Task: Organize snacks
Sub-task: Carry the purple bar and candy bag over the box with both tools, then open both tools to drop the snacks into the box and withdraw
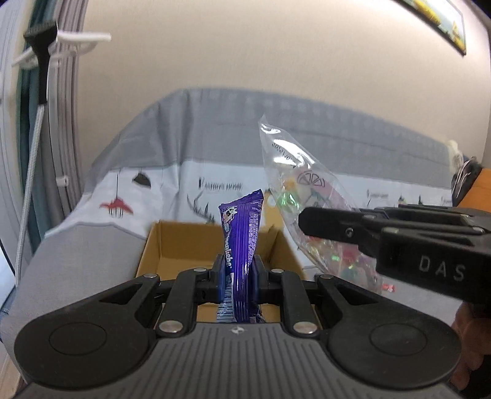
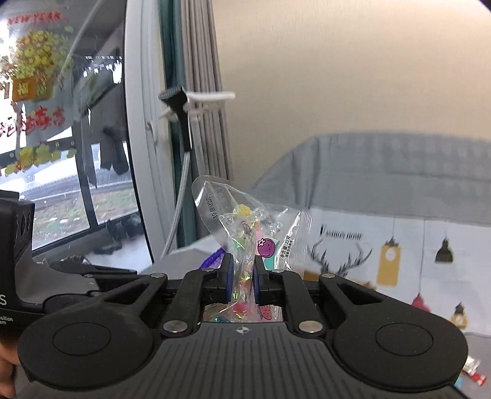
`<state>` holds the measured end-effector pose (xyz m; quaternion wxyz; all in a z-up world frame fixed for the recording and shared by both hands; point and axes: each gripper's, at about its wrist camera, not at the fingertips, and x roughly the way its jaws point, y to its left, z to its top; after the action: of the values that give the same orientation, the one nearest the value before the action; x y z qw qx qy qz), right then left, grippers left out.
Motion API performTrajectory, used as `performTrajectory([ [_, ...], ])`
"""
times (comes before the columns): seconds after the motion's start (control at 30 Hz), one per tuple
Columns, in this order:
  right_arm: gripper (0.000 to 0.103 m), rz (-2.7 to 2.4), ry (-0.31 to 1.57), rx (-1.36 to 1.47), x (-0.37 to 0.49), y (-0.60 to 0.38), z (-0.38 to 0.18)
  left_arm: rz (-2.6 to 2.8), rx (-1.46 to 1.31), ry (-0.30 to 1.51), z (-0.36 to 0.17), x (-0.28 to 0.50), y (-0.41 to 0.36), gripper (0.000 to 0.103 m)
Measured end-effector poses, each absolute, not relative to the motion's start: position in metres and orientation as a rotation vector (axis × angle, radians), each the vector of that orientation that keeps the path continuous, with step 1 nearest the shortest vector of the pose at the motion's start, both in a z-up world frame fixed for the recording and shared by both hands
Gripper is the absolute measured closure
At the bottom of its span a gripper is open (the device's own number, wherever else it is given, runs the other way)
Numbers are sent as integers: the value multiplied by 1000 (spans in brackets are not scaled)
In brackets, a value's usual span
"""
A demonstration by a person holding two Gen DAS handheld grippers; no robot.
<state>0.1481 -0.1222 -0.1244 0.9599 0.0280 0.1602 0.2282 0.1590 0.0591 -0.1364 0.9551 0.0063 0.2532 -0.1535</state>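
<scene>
My left gripper (image 1: pixel 237 276) is shut on a purple snack packet (image 1: pixel 242 236) that stands upright between its pads, above an open cardboard box (image 1: pixel 184 245). The box rests on a sofa draped in a grey and white printed cover (image 1: pixel 172 181). My right gripper (image 2: pixel 242 276) is shut on a clear bag of coloured candies (image 2: pixel 245 227), which sticks up from its pads. In the left wrist view that right gripper (image 1: pixel 307 219) comes in from the right with the candy bag (image 1: pixel 294 187) held beside and above the box's right side.
A window (image 2: pixel 61 153) and grey curtains (image 2: pixel 199 92) with a white tieback hook stand at the left. A beige wall rises behind the sofa, with a framed picture (image 1: pixel 442 24) at top right. Small wrapped candies (image 2: pixel 472 373) lie on the sofa at the right.
</scene>
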Motion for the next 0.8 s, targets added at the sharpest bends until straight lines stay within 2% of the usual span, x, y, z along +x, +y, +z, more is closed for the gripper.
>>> performTrajectory([
  [0.47, 90, 338, 627, -37, 216, -103, -227, -304, -54, 794, -256, 251, 86, 85],
  [0.77, 90, 374, 692, -58, 236, -84, -262, -264, -2, 870, -278, 255, 95, 85],
  [0.8, 88, 384, 689, -58, 237, -82, -261, -242, -14, 862, -275, 255, 98, 82],
])
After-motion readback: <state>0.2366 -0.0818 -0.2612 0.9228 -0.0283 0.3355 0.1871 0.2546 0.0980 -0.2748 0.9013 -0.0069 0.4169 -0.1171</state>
